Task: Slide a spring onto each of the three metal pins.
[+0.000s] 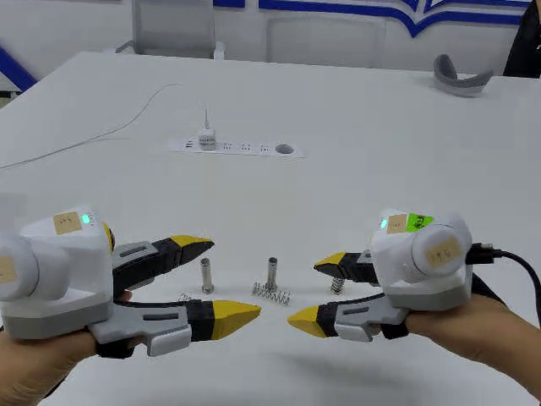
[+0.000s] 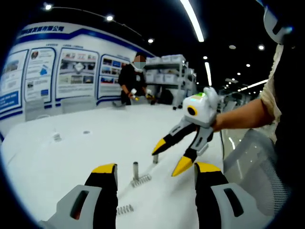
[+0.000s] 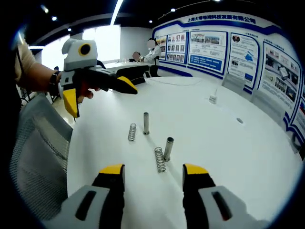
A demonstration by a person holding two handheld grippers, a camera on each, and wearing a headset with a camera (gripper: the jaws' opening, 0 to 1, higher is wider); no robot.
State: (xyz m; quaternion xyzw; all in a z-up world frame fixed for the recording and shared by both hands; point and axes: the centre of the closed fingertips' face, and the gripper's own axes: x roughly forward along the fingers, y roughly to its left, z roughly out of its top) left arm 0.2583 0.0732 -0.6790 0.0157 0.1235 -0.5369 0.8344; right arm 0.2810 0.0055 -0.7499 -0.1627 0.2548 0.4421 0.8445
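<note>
Two bare metal pins stand upright on the white table, one (image 1: 206, 275) nearer my left gripper (image 1: 226, 279) and one (image 1: 272, 272) in the middle. A spring (image 1: 271, 293) lies beside the middle pin, and another spring (image 1: 184, 298) lies by my left gripper's lower jaw. A third small upright piece (image 1: 337, 285) with coils showing stands just behind my right gripper (image 1: 310, 292). Both grippers are open, hold nothing and face each other across the pins. The right gripper view has both pins (image 3: 146, 123) (image 3: 168, 149), each with a spring (image 3: 132, 131) (image 3: 159, 159) beside it.
A power strip (image 1: 232, 147) with a plugged-in white adapter and cable lies mid-table behind the pins. A grey curved object (image 1: 461, 78) rests at the far right edge. A person (image 2: 133, 81) stands at the table's far end. A mesh chair (image 3: 33, 157) stands near the table edge.
</note>
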